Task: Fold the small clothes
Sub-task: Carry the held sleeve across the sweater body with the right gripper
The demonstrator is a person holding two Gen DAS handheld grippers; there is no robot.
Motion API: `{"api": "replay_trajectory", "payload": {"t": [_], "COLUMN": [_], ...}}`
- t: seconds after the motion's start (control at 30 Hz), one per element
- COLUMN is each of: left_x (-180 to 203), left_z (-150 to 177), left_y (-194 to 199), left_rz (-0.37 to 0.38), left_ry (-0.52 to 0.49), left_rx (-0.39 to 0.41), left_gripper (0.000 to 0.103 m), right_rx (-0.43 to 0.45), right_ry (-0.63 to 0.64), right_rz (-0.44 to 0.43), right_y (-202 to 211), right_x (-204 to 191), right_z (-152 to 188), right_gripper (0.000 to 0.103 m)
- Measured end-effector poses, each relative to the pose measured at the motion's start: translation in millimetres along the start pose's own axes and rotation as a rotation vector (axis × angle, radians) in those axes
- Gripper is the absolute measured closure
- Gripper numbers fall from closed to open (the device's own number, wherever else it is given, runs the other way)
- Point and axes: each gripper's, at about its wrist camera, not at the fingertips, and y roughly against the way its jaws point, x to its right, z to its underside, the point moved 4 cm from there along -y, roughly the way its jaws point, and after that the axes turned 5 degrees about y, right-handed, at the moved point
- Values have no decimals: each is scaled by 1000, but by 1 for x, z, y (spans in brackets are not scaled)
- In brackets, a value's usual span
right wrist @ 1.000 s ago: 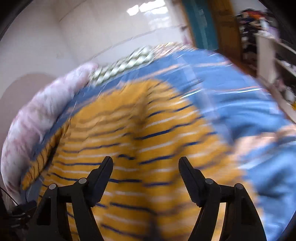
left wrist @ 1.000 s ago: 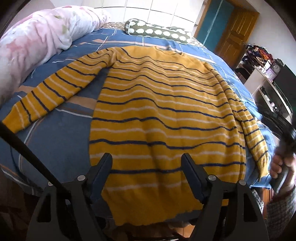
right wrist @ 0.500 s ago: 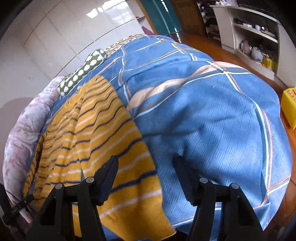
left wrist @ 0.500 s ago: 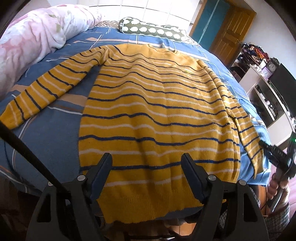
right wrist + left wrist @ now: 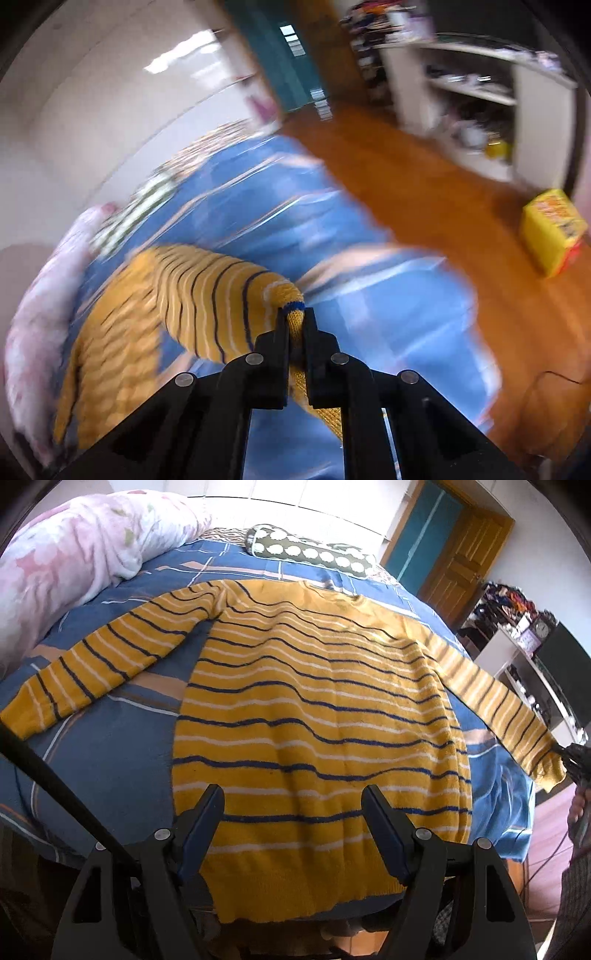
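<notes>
A yellow sweater (image 5: 317, 716) with dark blue and white stripes lies flat, front up, on a blue bedspread (image 5: 92, 760). Its hem hangs over the near edge of the bed. My left gripper (image 5: 291, 827) is open and empty, just above the hem. The left sleeve (image 5: 92, 664) lies spread out on the bed. My right gripper (image 5: 294, 317) is shut on the cuff of the right sleeve (image 5: 207, 291) and holds it lifted and stretched out past the bed's right side. It shows at the far right of the left wrist view (image 5: 570, 755).
A pink floral quilt (image 5: 74, 565) lies at the bed's left. A green spotted bolster pillow (image 5: 314, 552) lies at the head. White shelves (image 5: 472, 92) and a yellow box (image 5: 552, 229) stand on the wooden floor (image 5: 424, 192) to the right.
My right gripper has shut on the right sleeve's cuff and pulled the sleeve up and out to the right. The left gripper has stayed open over the hem.
</notes>
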Motion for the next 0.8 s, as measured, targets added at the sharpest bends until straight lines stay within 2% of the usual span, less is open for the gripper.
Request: {"api": "replay_trajectory", "payload": {"t": [0.07, 0.13, 0.2, 0.27, 0.37, 0.53, 0.67, 0.77, 0.8], "left_x": [-5, -9, -14, -19, -30, -57, -88, -113, -120], "left_z": [-1, -3, -5, -8, -12, -13, -13, -9, -8], "left_y": [2, 6, 13, 19, 31, 58, 80, 92, 94], "left_rz": [1, 7, 13, 20, 32, 46, 8, -42, -51], "left_ry": [8, 13, 15, 19, 33, 52, 73, 99, 108], "left_rx": [5, 15, 29, 48, 84, 160, 222, 253, 253], "left_gripper": [28, 28, 28, 28, 28, 28, 28, 28, 28], "right_rx": [-21, -42, -54, -72, -104, -179, -289, -357, -378], "right_ry": [-19, -6, 14, 54, 139, 315, 408, 435, 441], "right_rz": [42, 70, 46, -23, -114, -261, -358, -373, -390], "right_y": [-9, -16, -17, -17, -19, -43, -89, -137, -150], "right_x": [8, -5, -27, -69, -145, -303, -426, -488, -502], "right_z": [-16, -24, -29, -31, -29, -7, 37, 68, 77], "right_gripper": [96, 96, 96, 96, 96, 96, 96, 95, 91]}}
